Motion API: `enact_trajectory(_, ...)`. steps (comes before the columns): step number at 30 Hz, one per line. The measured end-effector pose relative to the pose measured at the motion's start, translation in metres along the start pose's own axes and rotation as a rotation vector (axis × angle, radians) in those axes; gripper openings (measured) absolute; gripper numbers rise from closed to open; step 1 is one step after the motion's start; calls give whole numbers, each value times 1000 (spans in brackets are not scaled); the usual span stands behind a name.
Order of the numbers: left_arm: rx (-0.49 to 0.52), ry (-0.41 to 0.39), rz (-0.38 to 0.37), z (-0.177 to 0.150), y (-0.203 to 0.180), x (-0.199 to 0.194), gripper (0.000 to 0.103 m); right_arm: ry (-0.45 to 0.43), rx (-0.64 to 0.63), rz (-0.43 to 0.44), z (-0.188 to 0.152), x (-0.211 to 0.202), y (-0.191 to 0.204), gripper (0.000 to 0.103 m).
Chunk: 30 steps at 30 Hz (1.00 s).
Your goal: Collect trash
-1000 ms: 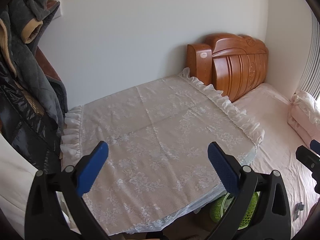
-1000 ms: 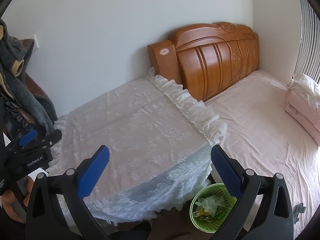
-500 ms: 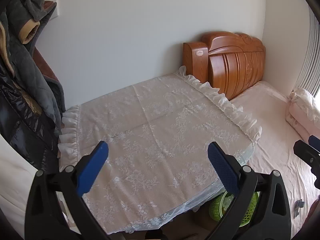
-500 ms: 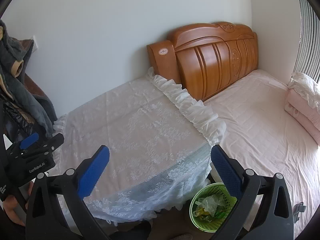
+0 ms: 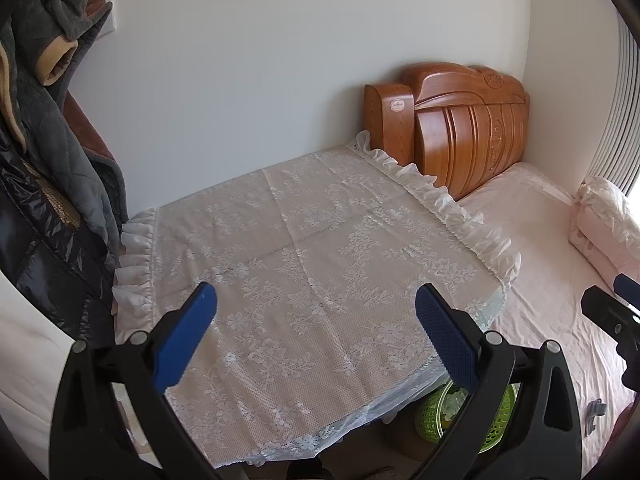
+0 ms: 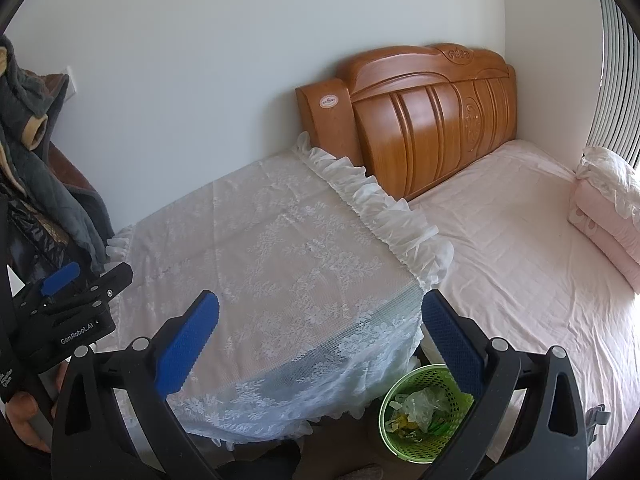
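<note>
Trash (image 6: 420,408), crumpled plastic and scraps, lies in a green basket (image 6: 404,444) on the floor between the lace-covered table (image 6: 280,272) on the left and the pink bed (image 6: 520,260) on the right. Both the right gripper (image 6: 320,338) and the left gripper (image 5: 316,332) hover above the lace, spread wide, holding nothing.

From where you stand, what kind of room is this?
Most likely a bedroom: a bed with a pink sheet and carved wooden headboard, a lace-covered table beside it, and a green wastebasket on the floor.
</note>
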<state>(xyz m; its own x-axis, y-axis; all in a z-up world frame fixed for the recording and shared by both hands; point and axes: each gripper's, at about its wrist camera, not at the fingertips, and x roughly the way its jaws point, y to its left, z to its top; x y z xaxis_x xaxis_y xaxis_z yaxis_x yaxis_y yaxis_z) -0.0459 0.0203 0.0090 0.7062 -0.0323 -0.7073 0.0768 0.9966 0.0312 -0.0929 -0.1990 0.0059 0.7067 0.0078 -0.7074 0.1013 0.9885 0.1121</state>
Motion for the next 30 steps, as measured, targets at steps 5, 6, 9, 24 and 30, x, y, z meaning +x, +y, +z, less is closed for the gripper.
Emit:
enact_trajectory(5,-4,2,-4,0,1,0,95,1,-3,4,1,1,2,101)
enact_trajectory(6,-4,2,-4,1,0,0,95,2,-5,5,0,1,2,101)
enact_trajectory(9,-5,1,-4,1,0,0,95,2,-6,7,1,2,4,101)
enact_trajectory(24,-24,3,-11,4,3,2,95,7,-7,10,2,6,6,101)
enact_trajectory(30,-25,2,-14,4,3,1,95,6,-8,11,2,6,5,101)
